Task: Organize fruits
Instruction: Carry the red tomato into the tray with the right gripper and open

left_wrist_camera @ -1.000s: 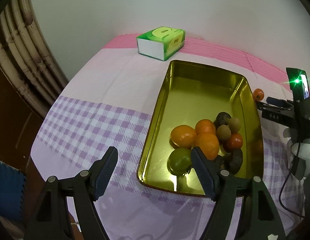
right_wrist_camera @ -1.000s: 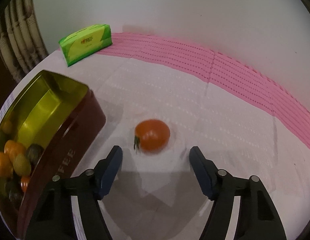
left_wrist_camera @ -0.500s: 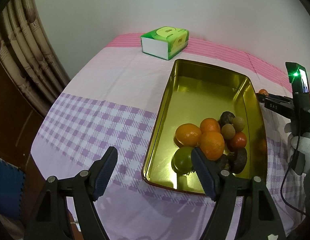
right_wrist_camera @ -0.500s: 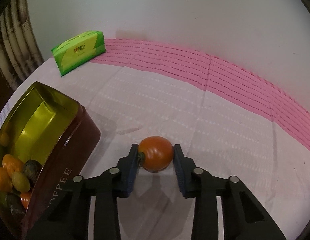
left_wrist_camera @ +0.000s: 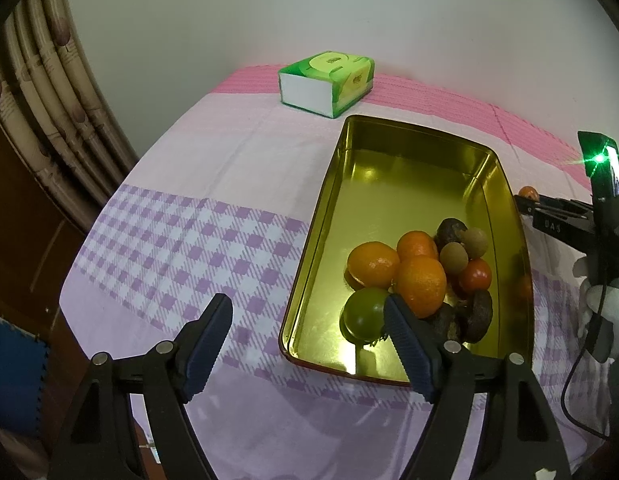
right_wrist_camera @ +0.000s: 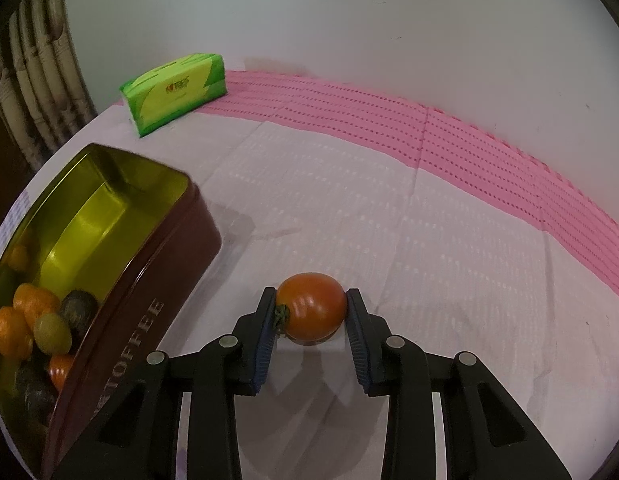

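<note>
My right gripper (right_wrist_camera: 311, 312) is shut on an orange-red tomato (right_wrist_camera: 311, 311), held just above the white cloth to the right of the gold tin (right_wrist_camera: 109, 216). The tin (left_wrist_camera: 409, 168) holds several fruits at its near end: oranges (left_wrist_camera: 421, 284), a green tomato (left_wrist_camera: 363, 314), a red tomato (left_wrist_camera: 475, 276), longans and dark fruits. My left gripper (left_wrist_camera: 309, 332) is open and empty, hovering over the tin's near left corner. In the left wrist view the right gripper (left_wrist_camera: 549, 210) shows at the right with the tomato (left_wrist_camera: 527, 192) at its tip.
A green tissue pack (left_wrist_camera: 327, 82) lies at the back of the table; it also shows in the right wrist view (right_wrist_camera: 175, 88). A wall stands behind. A curtain (left_wrist_camera: 49, 92) hangs at the left. The table edge drops off at the left and near side.
My right gripper closed on the tomato and has lifted it slightly. My left gripper drifted a little, staying open over the tin's near corner.
</note>
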The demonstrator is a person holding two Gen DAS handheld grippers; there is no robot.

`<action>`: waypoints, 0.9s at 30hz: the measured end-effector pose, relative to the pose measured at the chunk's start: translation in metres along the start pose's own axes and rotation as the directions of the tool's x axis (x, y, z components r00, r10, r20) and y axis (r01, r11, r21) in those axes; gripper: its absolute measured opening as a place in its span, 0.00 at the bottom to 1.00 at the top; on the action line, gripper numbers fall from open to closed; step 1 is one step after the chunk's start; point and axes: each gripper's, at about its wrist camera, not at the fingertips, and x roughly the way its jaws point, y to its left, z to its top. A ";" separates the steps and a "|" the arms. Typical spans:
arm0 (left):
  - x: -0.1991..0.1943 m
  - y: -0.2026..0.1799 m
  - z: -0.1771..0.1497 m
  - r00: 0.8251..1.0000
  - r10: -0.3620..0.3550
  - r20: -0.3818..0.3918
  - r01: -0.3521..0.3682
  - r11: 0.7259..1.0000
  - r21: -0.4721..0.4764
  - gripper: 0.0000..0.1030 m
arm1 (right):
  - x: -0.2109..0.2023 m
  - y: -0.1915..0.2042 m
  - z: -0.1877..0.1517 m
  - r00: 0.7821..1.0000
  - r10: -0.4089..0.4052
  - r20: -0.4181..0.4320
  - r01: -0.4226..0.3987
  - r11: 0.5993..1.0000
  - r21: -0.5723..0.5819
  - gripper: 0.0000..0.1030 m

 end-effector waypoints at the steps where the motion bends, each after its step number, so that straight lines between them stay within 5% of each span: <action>1: 0.000 0.000 -0.001 1.000 -0.001 0.001 0.001 1.000 0.000 0.74 | -0.002 0.001 -0.001 1.000 0.002 0.002 -0.002 1.000 -0.001 0.34; 16: -0.003 -0.002 -0.002 1.000 -0.005 0.006 0.005 1.000 0.002 0.78 | -0.048 0.017 -0.018 0.997 0.065 0.043 -0.065 0.998 -0.010 0.34; 27: -0.019 0.005 0.003 0.999 0.007 0.035 -0.008 1.000 0.005 0.79 | -0.091 0.076 -0.012 0.974 0.211 0.086 -0.200 0.973 -0.119 0.34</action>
